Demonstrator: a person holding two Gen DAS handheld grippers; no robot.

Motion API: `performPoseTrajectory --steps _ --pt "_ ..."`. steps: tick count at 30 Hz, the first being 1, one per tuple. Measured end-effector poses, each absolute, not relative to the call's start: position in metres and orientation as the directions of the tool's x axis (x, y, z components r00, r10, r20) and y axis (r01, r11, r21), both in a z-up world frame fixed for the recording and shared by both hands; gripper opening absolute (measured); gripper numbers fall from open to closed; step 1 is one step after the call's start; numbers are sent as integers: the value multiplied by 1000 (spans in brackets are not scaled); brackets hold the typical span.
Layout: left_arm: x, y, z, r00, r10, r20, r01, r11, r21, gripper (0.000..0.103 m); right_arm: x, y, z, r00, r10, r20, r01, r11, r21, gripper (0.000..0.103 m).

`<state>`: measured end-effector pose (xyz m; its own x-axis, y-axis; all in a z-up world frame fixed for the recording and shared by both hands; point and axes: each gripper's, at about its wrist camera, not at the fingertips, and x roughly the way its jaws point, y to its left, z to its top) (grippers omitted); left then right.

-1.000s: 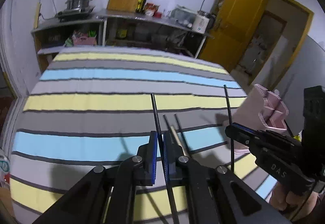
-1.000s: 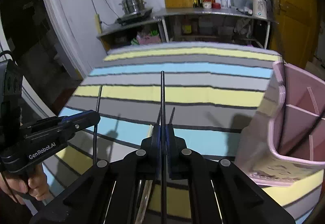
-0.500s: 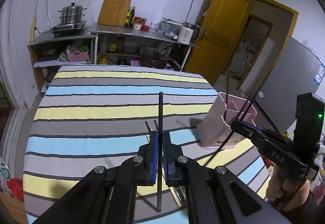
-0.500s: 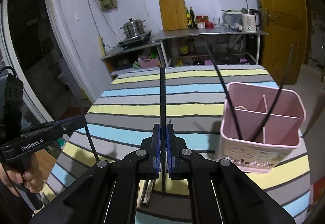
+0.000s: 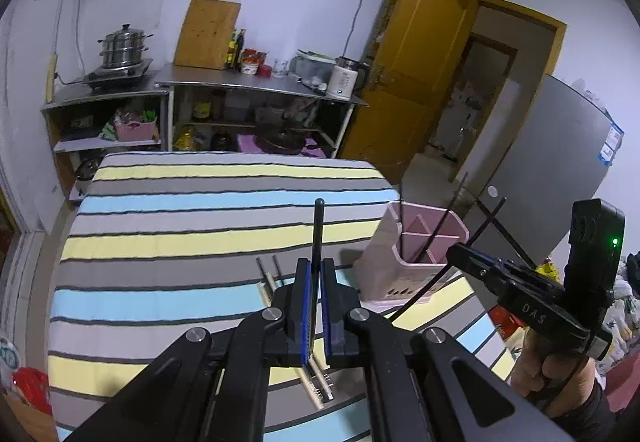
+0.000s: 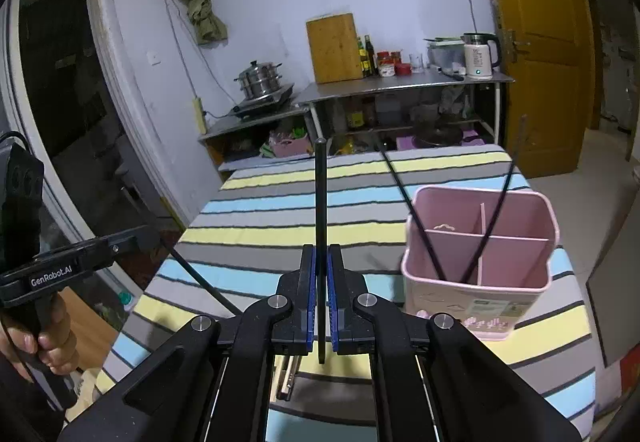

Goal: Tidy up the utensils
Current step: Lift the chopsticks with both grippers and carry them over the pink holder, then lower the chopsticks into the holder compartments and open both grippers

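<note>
On the striped desk (image 6: 256, 217) a pink holder (image 6: 480, 294) stands at the right with two black chopsticks (image 6: 424, 242) leaning crossed in its near-left compartment; more utensils (image 5: 316, 382) lie below the tongs. The left tongs (image 5: 315, 306) are clamped on a black chopstick (image 5: 318, 230), the right tongs (image 6: 321, 302) on another chopstick (image 6: 320, 201). Since a second ago both have lifted off the cloth, and the holder now sits lower and fully in view
</note>
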<state>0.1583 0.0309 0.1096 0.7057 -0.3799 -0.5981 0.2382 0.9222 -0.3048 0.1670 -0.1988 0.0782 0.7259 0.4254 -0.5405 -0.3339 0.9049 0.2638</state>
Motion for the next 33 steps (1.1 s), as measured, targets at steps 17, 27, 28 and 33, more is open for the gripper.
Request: performPoseTrajectory --steps 17,27,28,33 --pt "204 -53 141 652 -499 -571 379 867 -325 4 161 -272 111 807 332 -489 -212 935 285 5" --pt "226 -85 190 688 -537 -488 436 844 -313 4 172 -294 157 873 278 -401 -182 948 261 5" --pt "230 -88 191 691 -536 -485 438 844 -308 4 174 -296 158 876 273 -397 -178 949 260 5" --pt "248 -102 181 689 -520 -505 437 854 -284 4 189 -301 149 875 263 -406 -159 949 273 5"
